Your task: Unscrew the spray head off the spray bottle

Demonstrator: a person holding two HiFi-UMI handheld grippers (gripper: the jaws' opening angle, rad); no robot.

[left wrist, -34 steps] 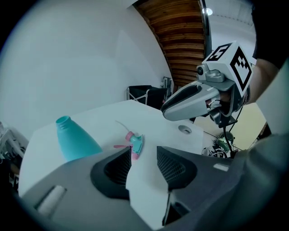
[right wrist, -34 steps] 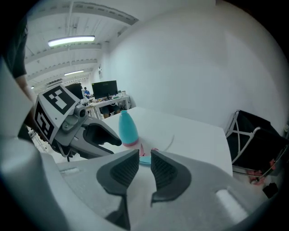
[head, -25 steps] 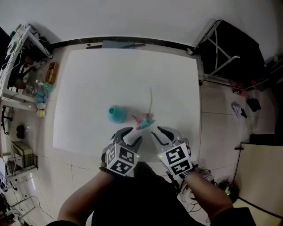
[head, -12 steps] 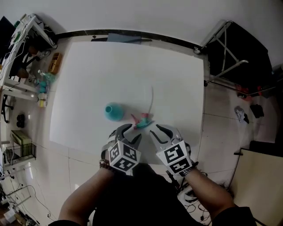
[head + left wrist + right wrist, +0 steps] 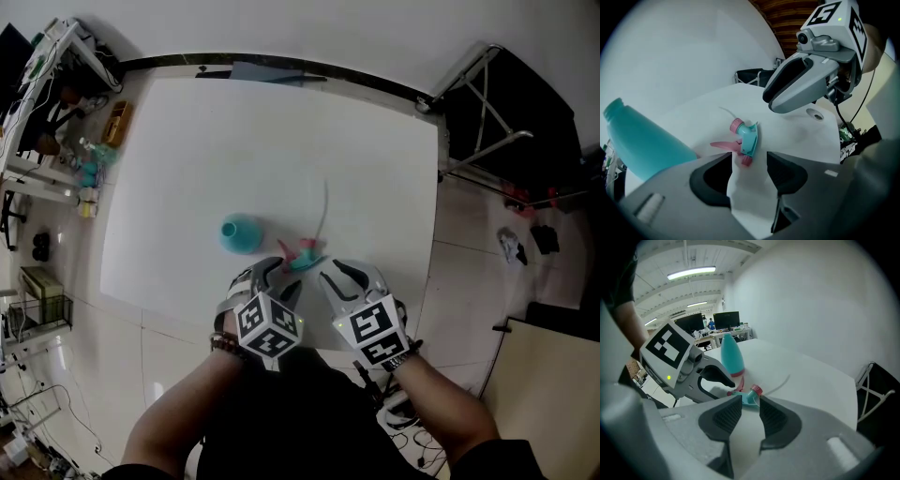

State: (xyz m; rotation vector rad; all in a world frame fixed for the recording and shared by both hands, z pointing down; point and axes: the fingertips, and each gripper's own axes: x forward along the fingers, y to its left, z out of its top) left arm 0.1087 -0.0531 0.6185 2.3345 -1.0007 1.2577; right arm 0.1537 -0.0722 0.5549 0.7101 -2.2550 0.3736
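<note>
The unscrewing looks done: the spray head lies on its side on the table, its tube trailing away, near the bottle, which stands upright without it. My left tongs have just been opening, with the head at their tips but not pinched. My right tongs stand part open and empty. Next I'd draw both back clear. I can't make out the bottle's neck threads, and my left tongs hide its base.
</note>
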